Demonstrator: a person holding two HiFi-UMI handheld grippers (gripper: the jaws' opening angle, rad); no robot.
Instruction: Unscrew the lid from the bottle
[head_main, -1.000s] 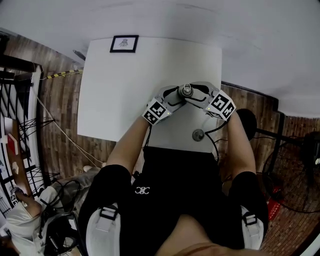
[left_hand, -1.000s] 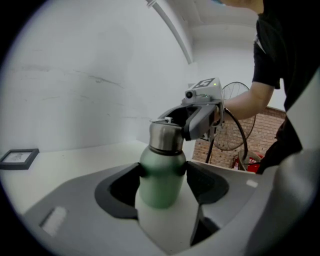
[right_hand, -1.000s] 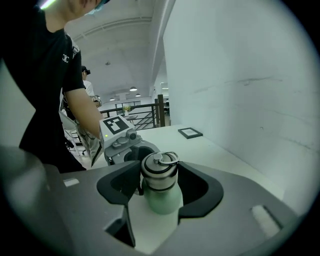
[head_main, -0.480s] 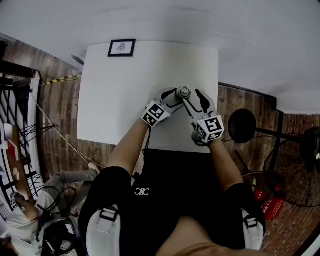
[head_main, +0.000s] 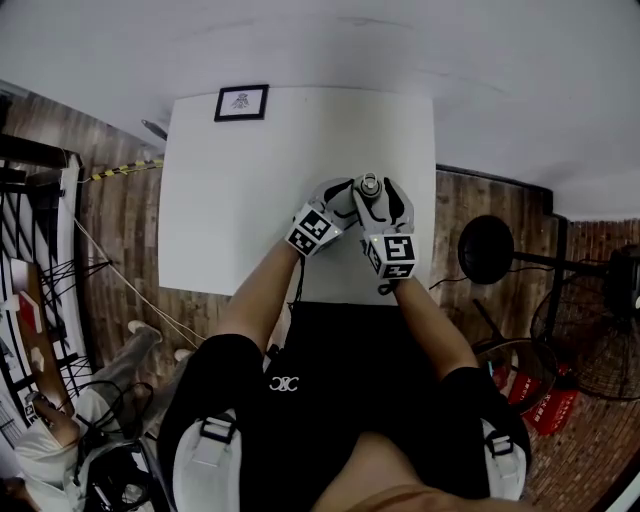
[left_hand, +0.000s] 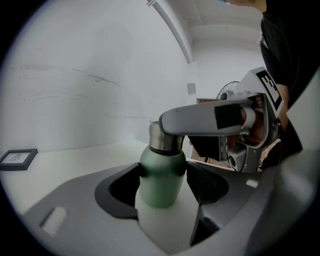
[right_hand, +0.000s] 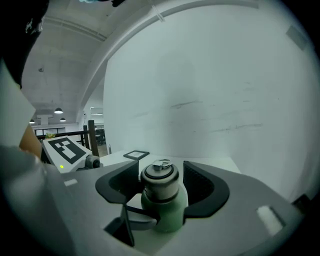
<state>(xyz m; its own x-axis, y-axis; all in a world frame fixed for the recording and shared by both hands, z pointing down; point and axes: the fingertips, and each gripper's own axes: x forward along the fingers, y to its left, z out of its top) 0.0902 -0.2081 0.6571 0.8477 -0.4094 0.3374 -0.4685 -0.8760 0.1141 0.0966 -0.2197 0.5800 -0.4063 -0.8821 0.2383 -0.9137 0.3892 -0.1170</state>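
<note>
Bottle: one, upright near the front edge of the white table, its steel lid on. Only the left gripper view shows the pale green body, with the left gripper clamped on it, both pads against its sides. Only the right gripper view shows the lid's top with a small loop. The right gripper straddles the lid there; its jaws have just been opening and stand wide, a thin gap at each side. From the head view just the lid's round top is seen between the two grippers, and the bottle's contents cannot be told. One framed picture lies at the table's far left corner.
</note>
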